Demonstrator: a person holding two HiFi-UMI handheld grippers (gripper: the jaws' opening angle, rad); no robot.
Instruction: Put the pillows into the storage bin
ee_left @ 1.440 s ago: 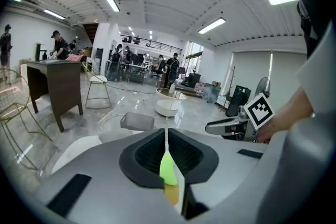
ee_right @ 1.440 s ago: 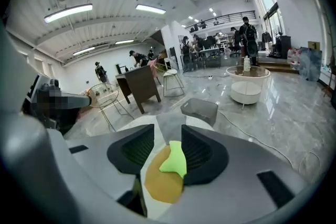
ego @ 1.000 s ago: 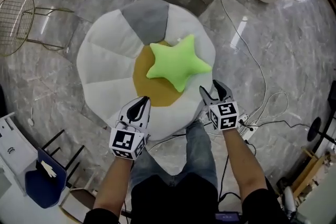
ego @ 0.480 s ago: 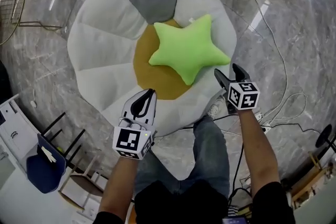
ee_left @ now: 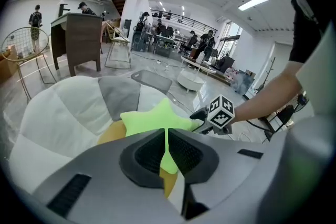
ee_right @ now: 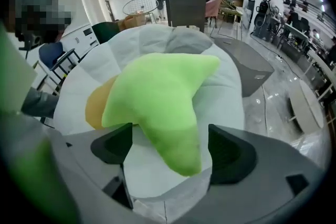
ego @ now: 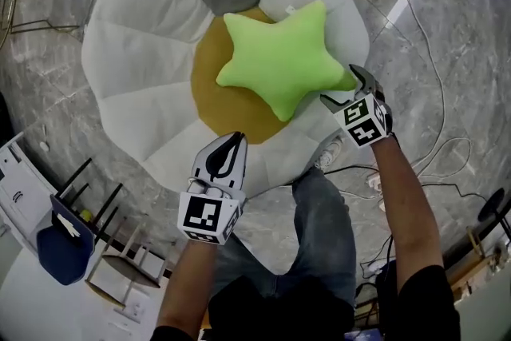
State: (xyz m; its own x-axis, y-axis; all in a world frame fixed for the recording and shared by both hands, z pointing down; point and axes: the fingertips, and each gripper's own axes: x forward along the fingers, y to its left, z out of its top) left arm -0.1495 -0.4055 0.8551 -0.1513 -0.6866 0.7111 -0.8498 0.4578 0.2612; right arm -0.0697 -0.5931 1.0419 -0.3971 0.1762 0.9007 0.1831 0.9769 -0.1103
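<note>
The green star pillow (ego: 281, 64) lies atop the mustard centre of a large flower-shaped floor cushion (ego: 136, 76), well apart from the grey bin (ee_right: 249, 68) that stands on the marble floor beyond the cushion's far edge. The right gripper (ego: 349, 88), its jaws just opened and now spread wide, points steeply down at the pillow's nearest arm. That arm sits between the pads in the right gripper view, but neither pad presses on it, so the pillow does not look to be held yet. The wide spread looks chosen to take in the plump, soft limb, which should squash readily when squeezed. The left gripper (ego: 233, 141) has its jaws closed together on nothing and hangs over the cushion's near petals, short of the star, apparently in reserve while the other hand makes the pick. Nothing appears to have reached the bin so far.
</note>
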